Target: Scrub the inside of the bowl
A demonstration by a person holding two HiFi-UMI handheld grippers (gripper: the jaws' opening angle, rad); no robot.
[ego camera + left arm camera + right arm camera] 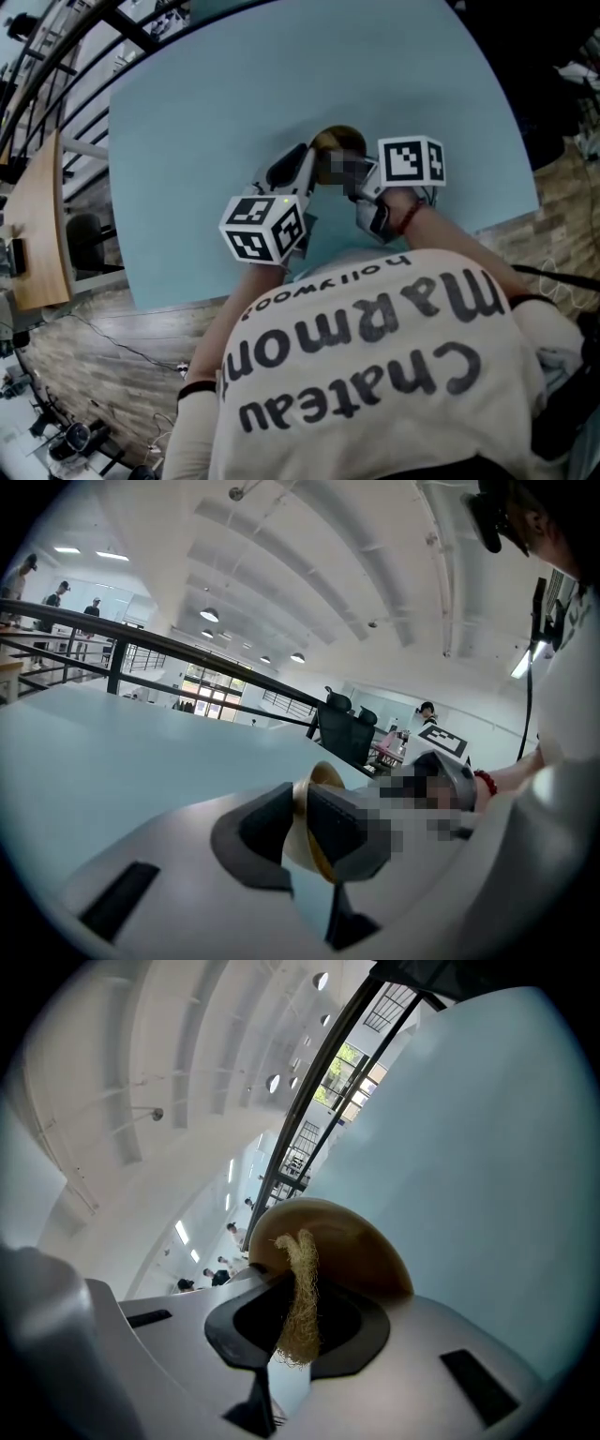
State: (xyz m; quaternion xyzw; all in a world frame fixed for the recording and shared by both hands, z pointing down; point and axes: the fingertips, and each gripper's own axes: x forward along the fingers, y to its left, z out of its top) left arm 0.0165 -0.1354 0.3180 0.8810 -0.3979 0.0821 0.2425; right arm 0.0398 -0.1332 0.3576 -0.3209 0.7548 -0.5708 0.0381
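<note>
Bowl [336, 142] over the blue table [187, 141], rim pinched in the left gripper [302, 829]. The right gripper [298, 1326] clamps a fibre scrubber [302, 1279] by the bowl's outer side. Scrubbing inside apparently not yet begun.

A pale blue table [187, 122] stands on a wood-plank floor [103, 347]; a wooden desk [37, 225] sits at the left; a black railing [141, 649] runs behind; round lamps [210, 615] glow on the white ribbed ceiling [309, 564]; black office chairs [342, 728] stand beyond.
</note>
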